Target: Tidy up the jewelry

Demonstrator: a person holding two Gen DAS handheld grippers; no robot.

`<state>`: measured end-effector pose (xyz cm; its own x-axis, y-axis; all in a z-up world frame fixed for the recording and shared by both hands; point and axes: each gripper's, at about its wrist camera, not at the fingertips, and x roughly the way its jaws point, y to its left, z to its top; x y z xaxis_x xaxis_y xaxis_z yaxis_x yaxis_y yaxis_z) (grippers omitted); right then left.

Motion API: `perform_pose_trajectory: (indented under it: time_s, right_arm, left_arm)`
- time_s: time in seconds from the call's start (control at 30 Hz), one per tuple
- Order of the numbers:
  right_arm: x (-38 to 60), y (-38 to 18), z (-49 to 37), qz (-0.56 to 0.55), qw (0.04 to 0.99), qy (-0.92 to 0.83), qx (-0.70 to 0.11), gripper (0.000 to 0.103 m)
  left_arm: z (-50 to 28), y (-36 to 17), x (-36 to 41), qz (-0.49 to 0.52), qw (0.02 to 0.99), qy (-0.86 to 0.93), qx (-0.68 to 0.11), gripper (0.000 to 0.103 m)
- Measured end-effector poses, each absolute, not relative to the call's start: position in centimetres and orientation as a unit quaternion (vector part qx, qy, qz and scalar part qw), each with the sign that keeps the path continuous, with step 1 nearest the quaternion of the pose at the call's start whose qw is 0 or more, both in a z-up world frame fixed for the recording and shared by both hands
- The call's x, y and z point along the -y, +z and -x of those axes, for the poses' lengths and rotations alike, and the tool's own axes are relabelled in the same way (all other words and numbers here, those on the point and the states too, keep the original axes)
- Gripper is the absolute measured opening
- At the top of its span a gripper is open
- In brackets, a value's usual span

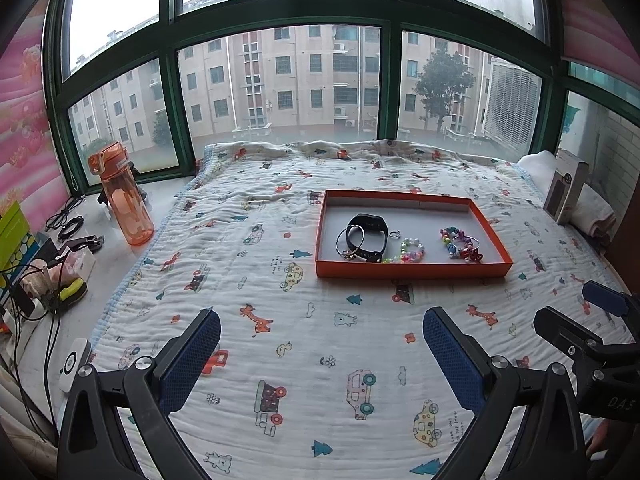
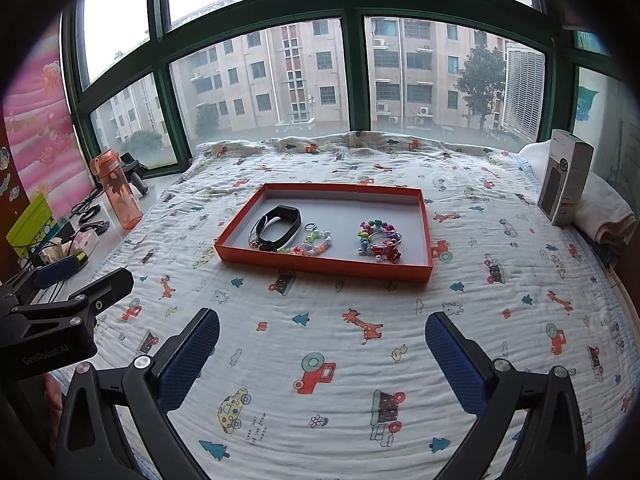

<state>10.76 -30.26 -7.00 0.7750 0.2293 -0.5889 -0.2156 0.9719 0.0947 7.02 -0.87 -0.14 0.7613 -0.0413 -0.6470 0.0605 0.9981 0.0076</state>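
An orange tray [image 1: 408,270] [image 2: 320,265] lies on the bed. In it are a black smart band [image 1: 370,234] [image 2: 284,222], silver bangles [image 1: 348,240], a small ring [image 1: 395,234] [image 2: 311,225], a pastel bead bracelet [image 1: 410,250] [image 2: 314,244] and a colourful bead bracelet with a bangle [image 1: 460,244] [image 2: 378,242]. My left gripper [image 1: 322,344] is open and empty, low over the quilt, well short of the tray. My right gripper [image 2: 322,346] is open and empty too. Each shows at the edge of the other's view.
A patterned quilt [image 1: 280,320] covers the bed. An orange water bottle [image 1: 124,196] [image 2: 116,192], cables and small items sit on the left ledge. A box [image 1: 566,192] [image 2: 566,178] stands on folded towels at the right. Windows lie behind.
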Motion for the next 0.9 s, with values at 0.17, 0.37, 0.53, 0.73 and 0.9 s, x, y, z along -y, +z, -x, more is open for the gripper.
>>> perform_pose_trajectory:
  time_s: [0.17,0.37,0.53,0.73,0.9]
  right_arm:
    - [30.26,-6.95,-10.75,-0.012,0.942,0.118,-0.314,0.103]
    - [30.26,-6.95,-10.78,-0.011,0.942,0.119,-0.314,0.103]
    - [30.19,-6.88,-10.74,-0.010,0.942,0.120,-0.314,0.103]
    - [30.15,-6.86,-10.74,-0.010,0.942,0.120,-0.314,0.103]
    - [30.15,-6.84,-10.75,-0.011,0.942,0.121,-0.314,0.103]
  left_arm:
    - [-6.98,-0.23,0.86,-0.014,0.938,-0.027,-0.345,0.103]
    - [-7.00,-0.26,0.87,-0.015,0.938,-0.026,-0.345,0.103]
    - [-7.00,-0.25,0.90,-0.015,0.938,-0.026,-0.346,0.103]
    - [-6.99,-0.34,0.77,-0.016,0.938,-0.026,-0.346,0.103]
    - [-6.77,-0.33,0.65,-0.018,0.939,-0.023,-0.341,0.103]
